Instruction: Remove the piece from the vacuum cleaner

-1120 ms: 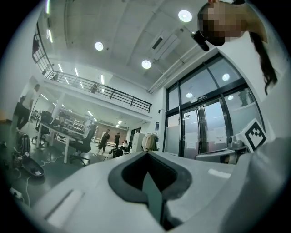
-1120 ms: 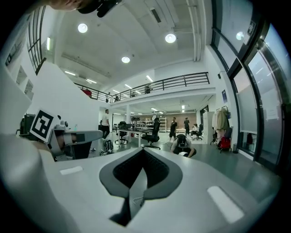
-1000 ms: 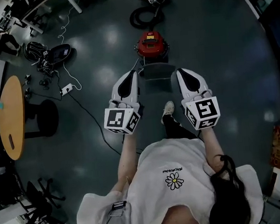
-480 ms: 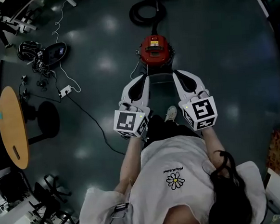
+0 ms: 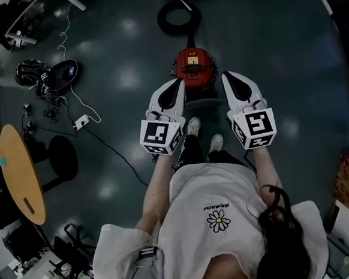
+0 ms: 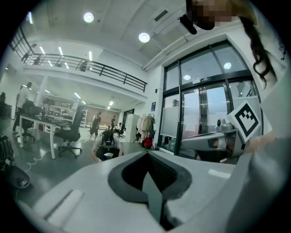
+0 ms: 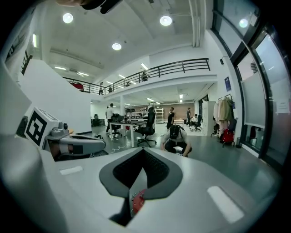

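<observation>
The approach looks to be the step in hand: the red vacuum cleaner (image 5: 194,67) sits on the floor ahead, the left gripper (image 5: 177,85) and right gripper (image 5: 228,77) flank it above, jaws pressed together and empty, so next they likely must lower and spread.

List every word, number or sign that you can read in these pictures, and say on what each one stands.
No text can be read with certainty.
Shirt: one small line of print above a daisy, too small to read.
Vacuum cleaner: label on top, blurred.
Left gripper and right gripper: square markers only, no words.
Blue wall sign: too small to read.
</observation>
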### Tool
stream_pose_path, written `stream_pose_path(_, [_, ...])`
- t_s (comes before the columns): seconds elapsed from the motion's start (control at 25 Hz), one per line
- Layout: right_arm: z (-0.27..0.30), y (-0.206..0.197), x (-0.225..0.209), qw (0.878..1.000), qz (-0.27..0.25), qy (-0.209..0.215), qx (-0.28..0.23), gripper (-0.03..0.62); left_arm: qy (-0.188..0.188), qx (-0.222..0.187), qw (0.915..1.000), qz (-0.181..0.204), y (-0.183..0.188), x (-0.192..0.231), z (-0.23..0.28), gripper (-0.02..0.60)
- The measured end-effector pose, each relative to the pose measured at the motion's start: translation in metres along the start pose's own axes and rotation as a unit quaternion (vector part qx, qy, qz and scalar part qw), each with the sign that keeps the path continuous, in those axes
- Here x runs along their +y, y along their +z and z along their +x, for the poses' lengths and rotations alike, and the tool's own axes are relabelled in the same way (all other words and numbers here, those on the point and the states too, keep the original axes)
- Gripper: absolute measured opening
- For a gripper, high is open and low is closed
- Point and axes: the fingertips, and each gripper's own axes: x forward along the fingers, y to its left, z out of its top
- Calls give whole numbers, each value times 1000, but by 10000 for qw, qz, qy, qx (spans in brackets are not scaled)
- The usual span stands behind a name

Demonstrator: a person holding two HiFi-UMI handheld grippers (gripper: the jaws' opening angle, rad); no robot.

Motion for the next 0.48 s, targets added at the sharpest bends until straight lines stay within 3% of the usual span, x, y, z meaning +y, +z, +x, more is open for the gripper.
stream_pose_path(0.12, [14,-10,-25,9995,-195,-231,58,23,-125,342,9992,179,-20,18,24,0])
stream_pose_path(0.28, [42,-51,-66,9981,-385,-426,227,24,-280,1109,9928,344,-100,56,67,1])
stream_pose_path(0.36, [64,-81,-78,9977,-527,-272,322,25,-511,1602,9848,438,-155,77,101,2])
stream_pose_path(0.44, [78,-126,-71,9957,-576,176,707,31,-720,2211,9707,603,-216,90,125,0])
stream_pose_path(0.48, [84,-153,-64,9929,-542,450,961,123,-819,2517,9615,736,-247,95,135,1])
